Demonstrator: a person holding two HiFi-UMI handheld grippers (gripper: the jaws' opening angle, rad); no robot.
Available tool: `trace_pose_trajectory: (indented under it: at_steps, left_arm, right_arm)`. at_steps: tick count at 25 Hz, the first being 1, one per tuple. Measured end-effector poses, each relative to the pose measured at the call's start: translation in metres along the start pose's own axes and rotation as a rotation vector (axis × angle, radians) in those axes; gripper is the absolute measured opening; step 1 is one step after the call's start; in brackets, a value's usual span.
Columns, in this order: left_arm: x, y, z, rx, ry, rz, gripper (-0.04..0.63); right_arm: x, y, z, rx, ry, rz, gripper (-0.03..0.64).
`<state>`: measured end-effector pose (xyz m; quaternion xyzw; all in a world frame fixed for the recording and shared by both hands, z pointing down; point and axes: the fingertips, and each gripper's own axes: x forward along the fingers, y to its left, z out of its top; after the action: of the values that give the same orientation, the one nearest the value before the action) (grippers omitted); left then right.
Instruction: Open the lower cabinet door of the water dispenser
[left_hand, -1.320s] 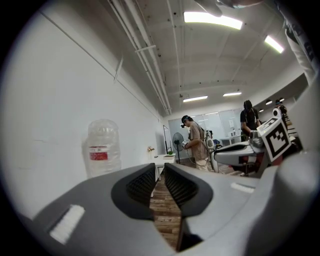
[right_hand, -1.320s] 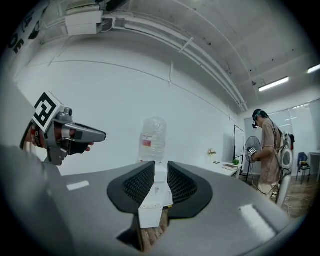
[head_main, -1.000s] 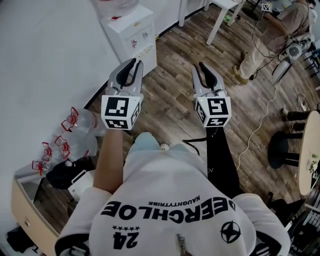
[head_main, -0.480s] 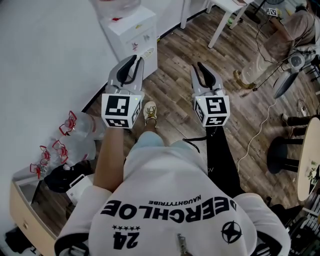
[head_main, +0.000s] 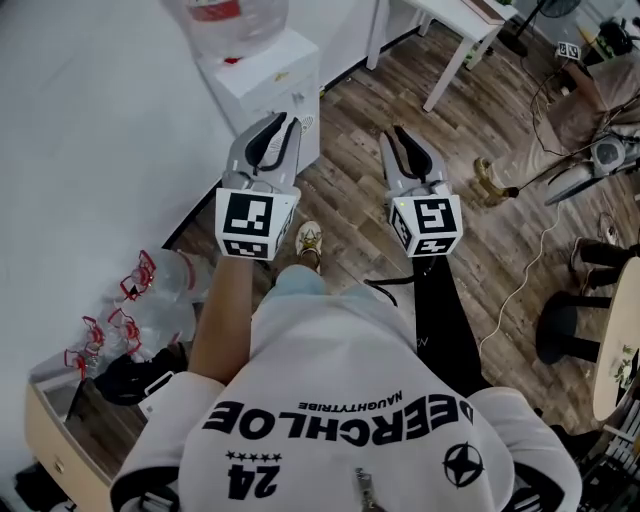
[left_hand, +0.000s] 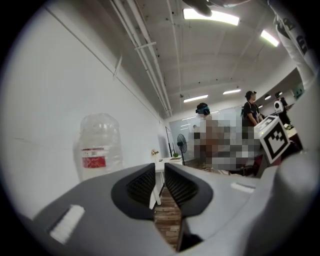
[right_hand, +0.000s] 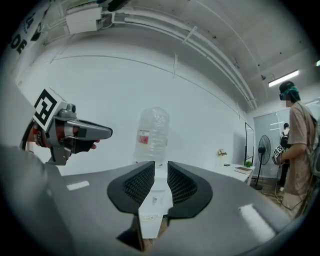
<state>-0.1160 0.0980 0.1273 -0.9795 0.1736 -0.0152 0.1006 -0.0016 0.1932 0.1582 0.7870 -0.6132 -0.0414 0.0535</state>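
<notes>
"Where's the dispenser (head_main: 262, 88) from you?"

"Ahead and a little to my left. It's white, backed against the wall (head_main: 90, 130), with the bottle (head_main: 235, 18) on top. I'm on the wood floor (head_main: 345, 200), holding both tools out level in front of me."

"And the door?"

"Low on the front. In the right gripper view the front shows as a white strip through the slit between my jaws. The door (right_hand: 149, 215) is the bottom of that strip, and I can't make out its edge or a handle."

"Tools?"

"The left gripper (head_main: 277, 122) has its jaws a narrow slit apart with nothing in them. Through the slit I see floorboards and a leg of the table (left_hand: 155, 197), with the bottle off to the left. The right gripper (head_main: 402, 135) has the same narrow gap — empty, and aimed straight at the dispenser."

"Touching anything?"

"No. In the head view the left one's front end overlaps the dispenser's front corner, but the right gripper view shows it out to the left of the bottle, clear of it. The right one hangs over bare floor, apart from the dispenser."

"Anything else around?"

"Empty jugs (head_main: 150, 290) by the wall on my left — and a person (head_main: 590, 90) further off on the right."
</notes>
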Motion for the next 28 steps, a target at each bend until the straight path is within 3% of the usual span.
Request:
trace_pose_trajectory:
  at_steps: [12,28]
  left_arm:
    - [0.133,0.091,-0.021,-0.023,0.054,-0.031,0.060]
    - [0.246,0.134,-0.041,-0.063,0.070,-0.148,0.060]
  right_arm:
    - [0.129,-0.051,-0.005,0.025,0.045,-0.021,0.061]
    - [0.229,-0.100,-0.023,0.042,0.124,-0.099,0.061]
